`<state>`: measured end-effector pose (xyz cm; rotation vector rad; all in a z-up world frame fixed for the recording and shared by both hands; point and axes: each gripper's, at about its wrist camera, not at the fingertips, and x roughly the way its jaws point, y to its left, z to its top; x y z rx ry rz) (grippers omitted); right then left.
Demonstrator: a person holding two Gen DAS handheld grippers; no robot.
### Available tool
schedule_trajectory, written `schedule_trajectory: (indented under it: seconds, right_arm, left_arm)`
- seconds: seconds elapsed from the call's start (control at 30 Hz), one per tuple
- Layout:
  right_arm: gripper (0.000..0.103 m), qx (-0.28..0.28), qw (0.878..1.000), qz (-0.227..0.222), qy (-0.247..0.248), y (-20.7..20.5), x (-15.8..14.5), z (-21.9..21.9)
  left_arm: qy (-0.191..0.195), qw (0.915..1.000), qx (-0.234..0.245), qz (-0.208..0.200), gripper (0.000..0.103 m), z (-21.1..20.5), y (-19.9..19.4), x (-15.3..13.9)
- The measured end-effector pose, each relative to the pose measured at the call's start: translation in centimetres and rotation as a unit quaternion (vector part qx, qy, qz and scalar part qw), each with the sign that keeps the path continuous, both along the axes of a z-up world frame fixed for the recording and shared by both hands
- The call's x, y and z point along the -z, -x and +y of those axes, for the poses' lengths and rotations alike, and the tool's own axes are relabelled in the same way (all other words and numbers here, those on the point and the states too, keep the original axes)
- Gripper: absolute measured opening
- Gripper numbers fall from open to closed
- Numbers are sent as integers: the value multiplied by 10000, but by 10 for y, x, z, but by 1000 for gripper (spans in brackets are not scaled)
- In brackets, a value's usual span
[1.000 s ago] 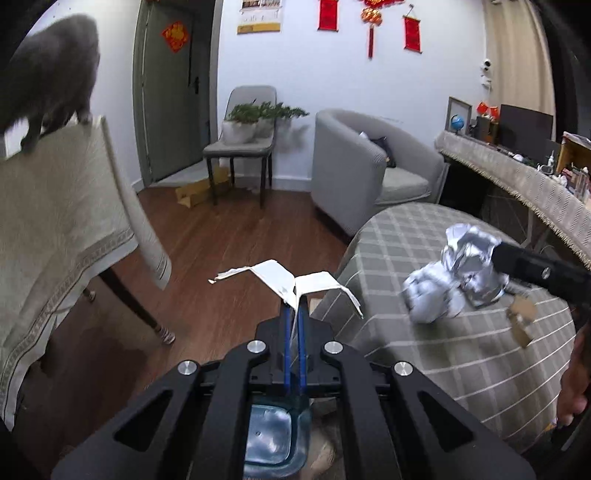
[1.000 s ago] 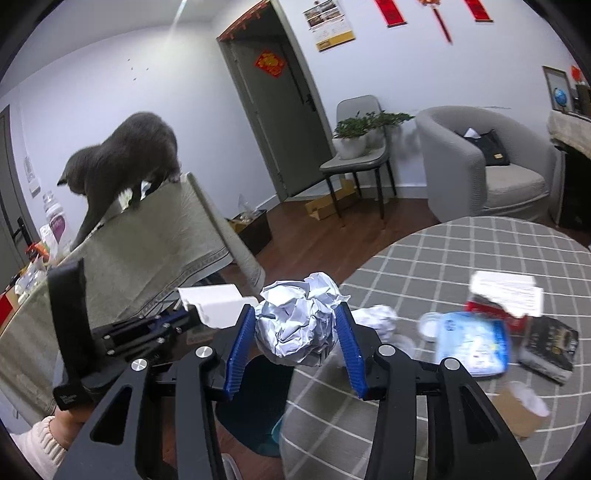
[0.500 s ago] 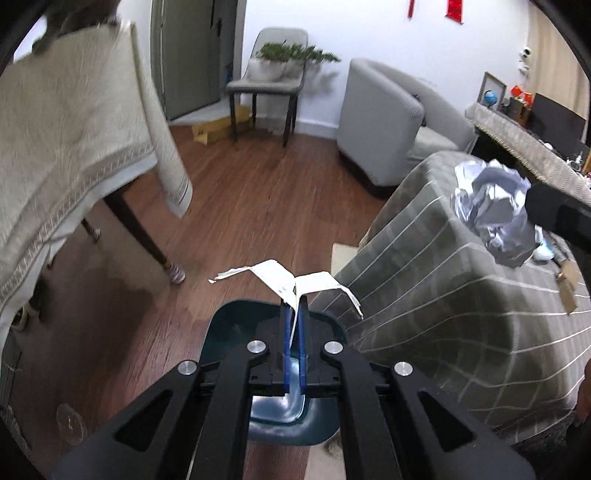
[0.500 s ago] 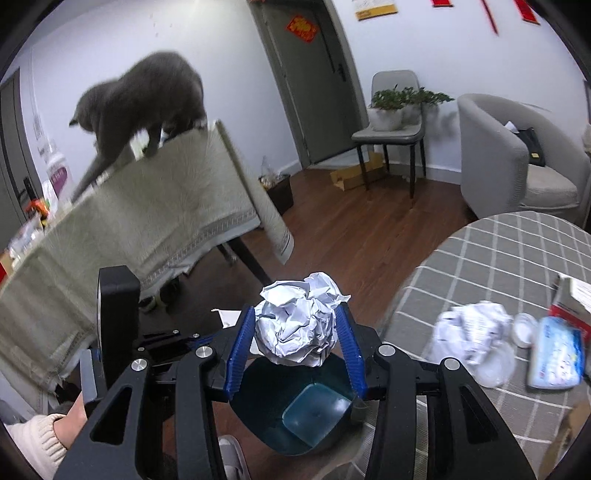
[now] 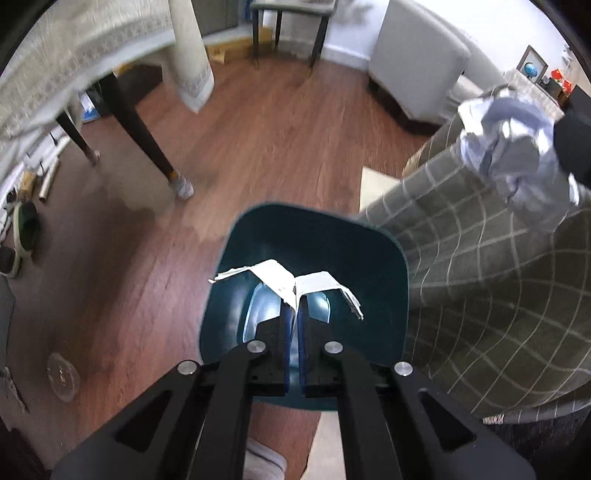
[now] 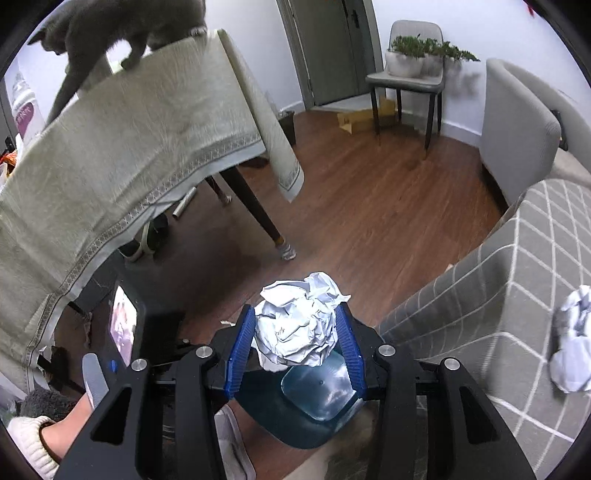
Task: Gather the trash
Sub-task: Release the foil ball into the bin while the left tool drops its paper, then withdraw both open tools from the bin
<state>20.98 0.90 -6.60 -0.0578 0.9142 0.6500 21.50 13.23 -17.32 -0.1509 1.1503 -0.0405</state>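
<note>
a: left gripper (image 5: 291, 314) points steeply down, its blue pads pressed together on a torn white paper scrap (image 5: 291, 280) that splays out to both sides above the tips.

b: and below it?

a: straight under the scrap sits the dark teal trash bin (image 5: 258, 236) on the wood floor (image 5: 258, 129), just left of the checked tablecloth (image 5: 498, 295).

b: right gripper?

a: right gripper (image 6: 295, 343) also tilts down, clenched on a crumpled foil ball (image 6: 299, 325) held between its blue pads (image 6: 242, 343), hovering over the near part of the same bin (image 6: 295, 428). in the left view that ball (image 5: 513, 147) hangs far right, above the cloth edge.

b: anything else around?

a: another crumpled wad (image 6: 572, 343) lies on the round table at right. at far left, a grey cat (image 6: 110, 29) stands on the beige-clothed table (image 6: 129, 147). the person's left hand (image 6: 59, 432), in a cream cuff, shows at near left.
</note>
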Motion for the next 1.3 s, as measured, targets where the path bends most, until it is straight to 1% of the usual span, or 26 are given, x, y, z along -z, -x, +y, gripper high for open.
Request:
schedule_trajectory:
  seconds: [0.2, 0.33, 0.37, 0.4, 0.47, 0.53, 0.6, 0.7, 0.83, 1.03, 1.17, 1.3]
  right_arm:
    - [46, -13, 9999, 157, -15, -5, 10, 10]
    - [46, -18, 9994, 354, -11, -11, 23, 19]
    - [46, -23, 9992, 387, -7, -12, 26, 19]
    - [46, -22, 9991, 433, 23, -14, 30, 23]
    - [46, -34, 9987, 503, 62, -16, 37, 28]
    - [46, -49, 9984, 560, 113, -17, 43, 34]
    - [46, -69, 9980, 609, 162, -18, 48, 39]
    - [46, -80, 9972, 696, 275, -21, 58, 48]
    - [46, -24, 9951, 858, 495, -25, 76, 55]
    - [46, 60, 9912, 1127, 699, -30, 102, 59]
    - [46, 52, 9895, 1191, 823, -30, 114, 63]
    - [46, 73, 9871, 1293, 939, -29, 126, 66]
  left_arm:
    - [94, 9989, 89, 444, 7, 8, 5, 24]
    - [62, 9985, 52, 548, 9, 17, 9, 31]
    - [25, 9983, 42, 573, 15, 20, 11, 33]
    - [-3, 9983, 35, 579, 28, 21, 12, 34]
    - [-18, 9984, 28, 558, 41, 25, 14, 35]
    - [-15, 9985, 35, 539, 46, 28, 17, 34]
    - [-28, 9988, 33, 488, 55, 31, 18, 32]
    - [-68, 9994, 14, 342, 62, 36, 22, 26]
    - [-49, 10000, -22, 80, 65, 41, 25, 12]
    - [32, 9991, -93, -409, 64, 47, 31, -14]
    - [135, 9976, -91, -673, 61, 48, 36, -30]
    - [139, 9953, -132, -949, 55, 50, 40, -48]
